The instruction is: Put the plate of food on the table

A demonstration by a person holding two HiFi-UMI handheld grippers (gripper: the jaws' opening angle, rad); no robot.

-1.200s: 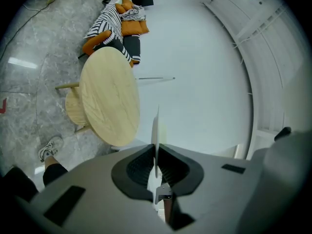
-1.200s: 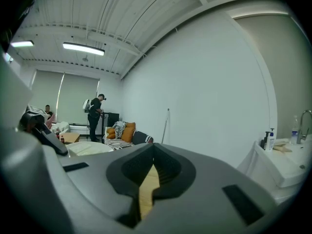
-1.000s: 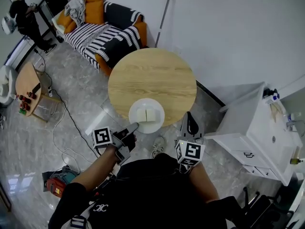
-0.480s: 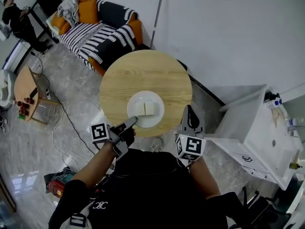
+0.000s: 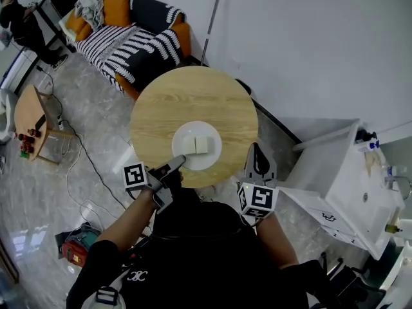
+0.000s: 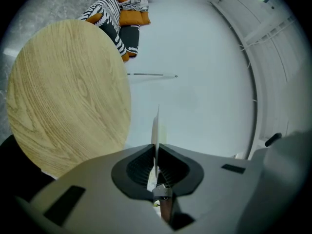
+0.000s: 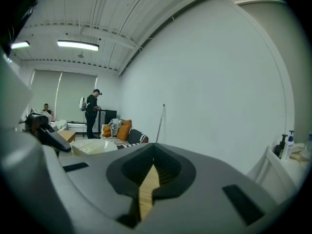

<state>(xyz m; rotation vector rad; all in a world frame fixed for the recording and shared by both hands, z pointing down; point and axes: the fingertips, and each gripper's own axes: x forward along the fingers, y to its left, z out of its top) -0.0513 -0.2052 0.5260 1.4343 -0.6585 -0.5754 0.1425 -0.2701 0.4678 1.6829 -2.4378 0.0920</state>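
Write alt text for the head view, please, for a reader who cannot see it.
Seen from above, the left gripper pinches the rim of a round white plate carrying two pale food blocks above a round wooden table; the right gripper holds nothing.

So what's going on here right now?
A person's left gripper is clamped on the near rim of the white plate, which carries two pale food blocks, holding it over the near side of the round wooden table. Whether it has touched down isn't clear. The right gripper, jaws nearly together and empty, sits beside the table's edge.
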